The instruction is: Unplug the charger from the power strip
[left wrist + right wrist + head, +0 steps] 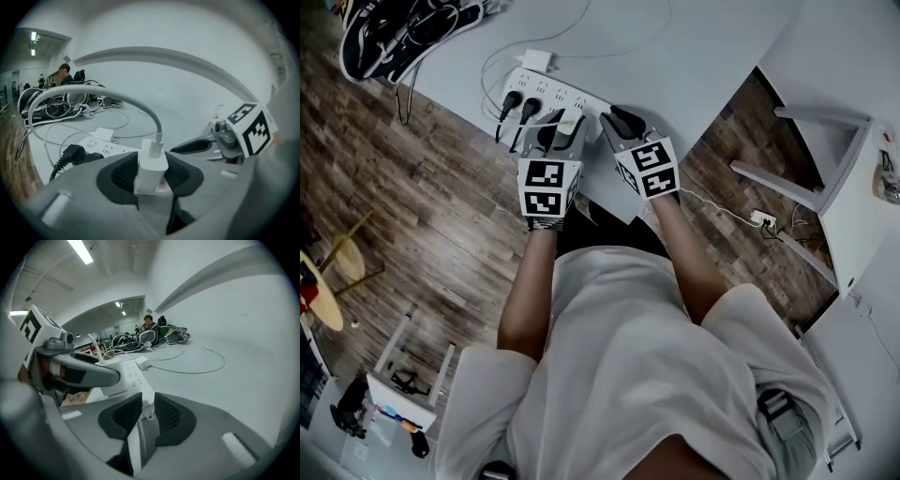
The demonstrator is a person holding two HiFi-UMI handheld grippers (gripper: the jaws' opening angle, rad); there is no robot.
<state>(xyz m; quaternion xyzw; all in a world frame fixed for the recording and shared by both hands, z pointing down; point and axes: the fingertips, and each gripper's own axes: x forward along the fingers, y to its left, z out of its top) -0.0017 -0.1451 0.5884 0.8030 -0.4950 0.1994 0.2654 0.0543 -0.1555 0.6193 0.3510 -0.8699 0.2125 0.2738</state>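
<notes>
A white power strip [546,92] lies near the front edge of the grey table [694,56]. A white charger [151,166] with a white cable [93,93] stands in it. My left gripper [561,129] is shut on the charger, with a black pad pressed against each side of the block. To its right, my right gripper [615,118] is down at the strip's right end [133,378]. Its jaws stand a narrow gap apart with white strip showing in the gap [147,404]. I cannot tell if they press on it.
Two black plugs [517,105] sit in the strip left of the charger. A small white adapter [536,61] and loose white cables lie behind it. Black-and-white gear [403,33] fills the table's far left. The table edge drops to wooden floor [422,187].
</notes>
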